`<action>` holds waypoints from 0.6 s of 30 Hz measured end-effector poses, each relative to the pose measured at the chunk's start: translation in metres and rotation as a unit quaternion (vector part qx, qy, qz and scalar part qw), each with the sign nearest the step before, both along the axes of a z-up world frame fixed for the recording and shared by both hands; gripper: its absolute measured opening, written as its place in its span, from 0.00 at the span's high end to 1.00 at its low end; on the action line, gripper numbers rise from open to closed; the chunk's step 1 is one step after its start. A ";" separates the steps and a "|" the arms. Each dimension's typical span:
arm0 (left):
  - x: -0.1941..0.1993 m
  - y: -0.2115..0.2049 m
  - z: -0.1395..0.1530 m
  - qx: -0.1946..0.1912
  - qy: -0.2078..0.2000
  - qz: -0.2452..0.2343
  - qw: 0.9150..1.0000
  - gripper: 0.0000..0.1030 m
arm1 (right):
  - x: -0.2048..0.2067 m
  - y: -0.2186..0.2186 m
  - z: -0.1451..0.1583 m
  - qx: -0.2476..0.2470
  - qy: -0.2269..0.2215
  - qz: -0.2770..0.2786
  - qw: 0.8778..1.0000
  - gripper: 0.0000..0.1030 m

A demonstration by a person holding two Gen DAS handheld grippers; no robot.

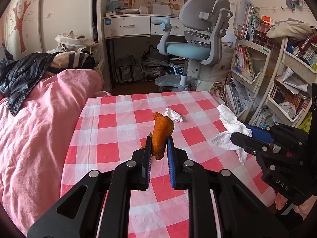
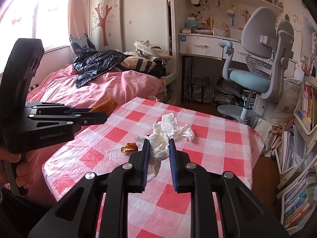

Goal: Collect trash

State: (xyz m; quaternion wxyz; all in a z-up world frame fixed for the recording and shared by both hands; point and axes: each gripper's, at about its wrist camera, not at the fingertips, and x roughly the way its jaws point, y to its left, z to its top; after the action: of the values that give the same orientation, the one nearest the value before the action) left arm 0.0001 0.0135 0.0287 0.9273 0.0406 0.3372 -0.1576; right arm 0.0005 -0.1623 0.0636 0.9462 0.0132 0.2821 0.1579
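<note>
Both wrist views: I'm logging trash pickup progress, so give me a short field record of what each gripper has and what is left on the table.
left gripper: shut on orange peel, held above the table
right gripper: shut on white tissue, a wad with a tail hanging down
left on table: crumpled tissue; small orange peel piece
surface: red-and-white checked tablecloth
trash bin: none in view

Glossy plastic tablecloth [image 2: 208,136]; crumpled white paper tissue [image 2: 161,142]; rough orange peel [image 1: 161,136].
</note>
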 end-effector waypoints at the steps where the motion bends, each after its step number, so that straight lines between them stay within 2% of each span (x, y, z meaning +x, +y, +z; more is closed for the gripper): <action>1: 0.000 -0.001 0.000 0.000 0.000 -0.001 1.000 0.86 | -0.001 -0.002 0.002 0.003 -0.002 -0.004 1.000 0.80; 9: 0.001 -0.028 0.000 -0.009 0.006 -0.023 1.000 0.86 | -0.016 -0.040 0.014 0.033 -0.005 -0.048 0.998 0.80; 14: 0.001 -0.068 -0.005 -0.008 0.011 -0.053 0.998 0.86 | -0.032 -0.074 0.019 0.026 -0.004 -0.074 0.997 0.80; 18: -0.002 -0.112 -0.013 -0.006 0.019 -0.087 0.996 0.86 | -0.052 -0.114 0.005 0.005 0.013 -0.106 0.994 0.80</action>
State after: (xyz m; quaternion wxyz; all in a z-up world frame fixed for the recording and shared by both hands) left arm -0.0019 -0.0986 0.0161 0.9037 0.0616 0.3490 -0.2403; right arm -0.0513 -0.2759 0.0691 0.9536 0.0495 0.2911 0.0582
